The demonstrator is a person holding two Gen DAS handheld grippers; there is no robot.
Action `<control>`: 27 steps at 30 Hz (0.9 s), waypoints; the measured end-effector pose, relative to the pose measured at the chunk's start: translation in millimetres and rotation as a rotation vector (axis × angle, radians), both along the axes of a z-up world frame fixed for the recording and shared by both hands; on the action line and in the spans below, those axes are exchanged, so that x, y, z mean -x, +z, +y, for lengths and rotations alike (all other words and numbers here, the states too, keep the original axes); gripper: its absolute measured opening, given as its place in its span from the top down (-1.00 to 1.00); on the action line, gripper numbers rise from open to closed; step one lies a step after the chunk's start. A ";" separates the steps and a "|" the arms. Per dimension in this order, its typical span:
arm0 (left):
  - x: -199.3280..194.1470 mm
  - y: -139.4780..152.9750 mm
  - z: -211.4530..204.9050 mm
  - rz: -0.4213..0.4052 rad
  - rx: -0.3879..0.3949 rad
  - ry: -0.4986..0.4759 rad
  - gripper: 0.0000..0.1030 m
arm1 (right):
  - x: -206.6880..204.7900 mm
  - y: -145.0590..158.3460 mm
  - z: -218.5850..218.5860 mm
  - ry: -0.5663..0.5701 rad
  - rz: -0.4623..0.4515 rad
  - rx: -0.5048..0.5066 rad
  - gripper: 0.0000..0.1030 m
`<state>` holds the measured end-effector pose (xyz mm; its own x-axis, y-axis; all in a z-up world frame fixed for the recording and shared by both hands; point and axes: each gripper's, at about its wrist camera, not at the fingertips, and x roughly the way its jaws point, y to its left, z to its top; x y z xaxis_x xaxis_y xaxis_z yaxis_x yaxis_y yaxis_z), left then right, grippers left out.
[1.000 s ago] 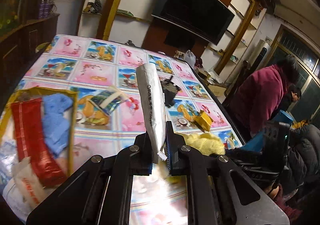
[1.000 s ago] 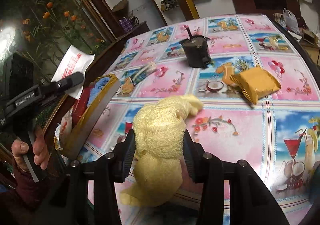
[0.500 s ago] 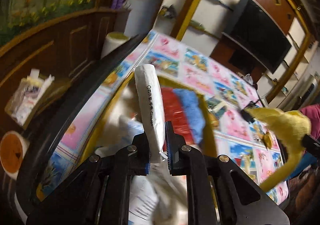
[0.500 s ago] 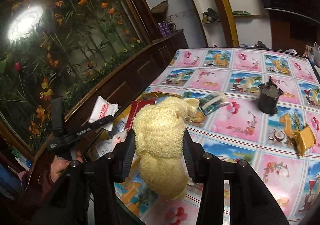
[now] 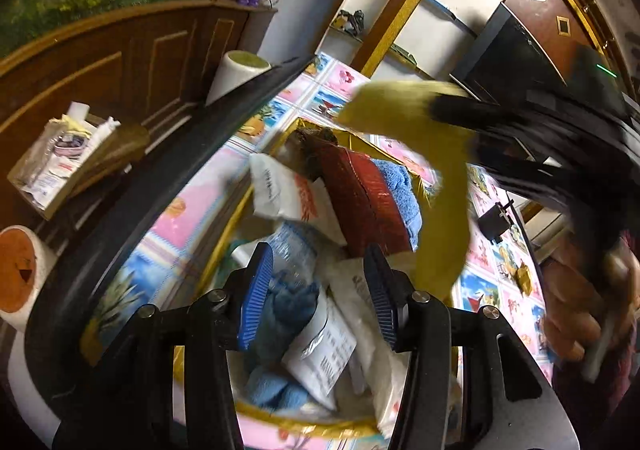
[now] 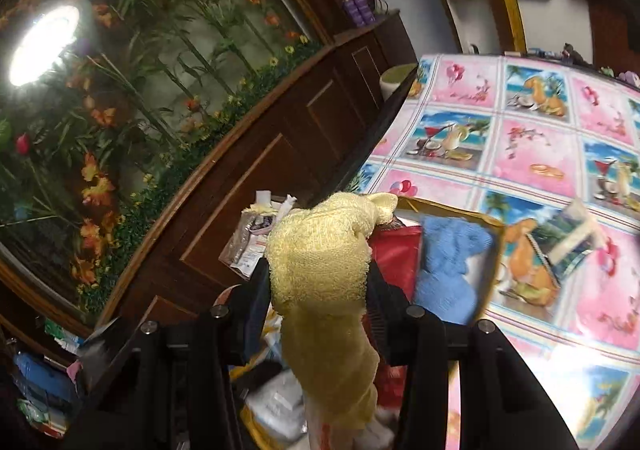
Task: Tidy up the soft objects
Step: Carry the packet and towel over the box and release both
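A gold-rimmed box (image 5: 224, 250) on the patterned table holds several soft things: a red pack (image 5: 360, 189), a blue towel (image 5: 400, 177), white packets (image 5: 280, 189) and blue cloths (image 5: 272, 386). My left gripper (image 5: 316, 294) is open and empty just above the box. My right gripper (image 6: 316, 286) is shut on a yellow towel (image 6: 320, 254) and holds it over the box; the towel also shows blurred in the left wrist view (image 5: 436, 185). The box (image 6: 490, 266), red pack (image 6: 392, 254) and blue towel (image 6: 452, 270) show in the right wrist view.
The table edge (image 5: 192, 153) runs close beside the box, with a dark wooden cabinet (image 5: 120, 61) beyond. A small black item (image 5: 494, 221) and a yellow packet (image 5: 522, 274) lie farther along the table. A green-white packet (image 6: 572, 234) lies beside the box.
My left gripper has opened and let go of the white packet over the box. My right gripper has carried the yellow towel left, over the box.
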<state>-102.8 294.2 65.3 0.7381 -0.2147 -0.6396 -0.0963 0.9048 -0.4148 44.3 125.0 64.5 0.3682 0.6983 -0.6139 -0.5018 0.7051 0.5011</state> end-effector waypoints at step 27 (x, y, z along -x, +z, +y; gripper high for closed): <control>31.1 18.4 -71.1 -0.021 -0.467 0.142 -0.22 | 48.6 -8.9 -66.0 -0.075 -0.159 0.117 -0.13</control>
